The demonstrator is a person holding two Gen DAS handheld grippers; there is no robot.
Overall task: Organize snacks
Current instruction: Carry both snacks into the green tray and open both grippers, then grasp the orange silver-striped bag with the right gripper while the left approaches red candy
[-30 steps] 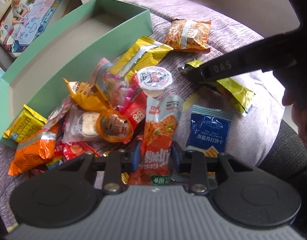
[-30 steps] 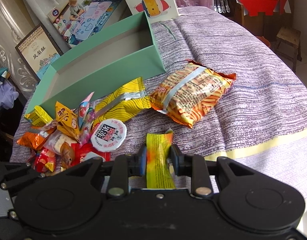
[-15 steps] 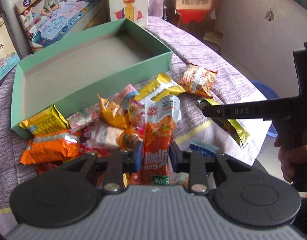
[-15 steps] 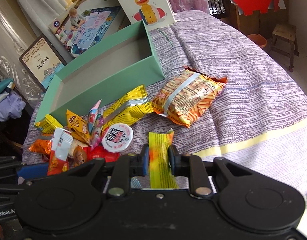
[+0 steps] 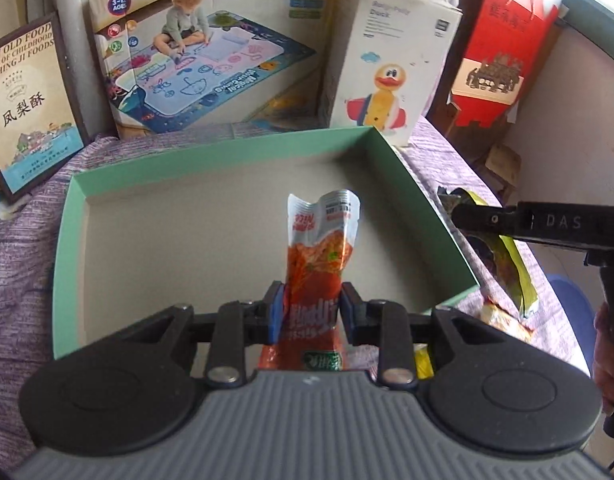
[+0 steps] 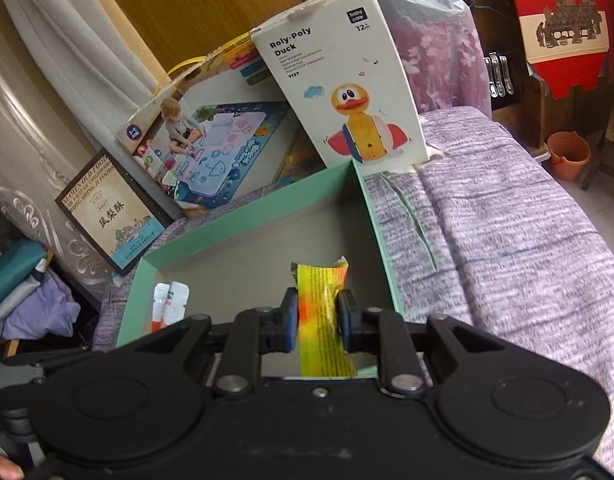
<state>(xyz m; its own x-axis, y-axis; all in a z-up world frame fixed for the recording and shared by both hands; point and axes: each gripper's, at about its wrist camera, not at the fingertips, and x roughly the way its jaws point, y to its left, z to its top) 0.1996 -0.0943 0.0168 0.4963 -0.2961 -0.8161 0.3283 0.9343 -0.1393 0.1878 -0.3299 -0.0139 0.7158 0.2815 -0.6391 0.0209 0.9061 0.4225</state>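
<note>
My left gripper (image 5: 312, 309) is shut on a tall red and white snack packet (image 5: 320, 248) and holds it upright over the near part of the open green box (image 5: 63, 240). The box floor shows grey and bare. My right gripper (image 6: 317, 320) is shut on a yellow and orange snack packet (image 6: 322, 304) and holds it over the right end of the same green box (image 6: 377, 240). In the left wrist view the right gripper's black finger (image 5: 507, 220) reaches in from the right with the yellow packet (image 5: 511, 268) hanging below it. The red packet's top (image 6: 171, 300) shows in the right wrist view.
A duck toy box (image 5: 391, 68), a drawing mat box (image 5: 211, 56) and a framed food box (image 5: 27, 112) stand behind the green box. An orange noodle pack (image 5: 503, 320) lies by the box's right corner. The purple cloth (image 6: 507, 216) stretches to the right.
Both grippers have lifted their packets away from the snack pile and moved forward over the green box. The pile has dropped out of view.
</note>
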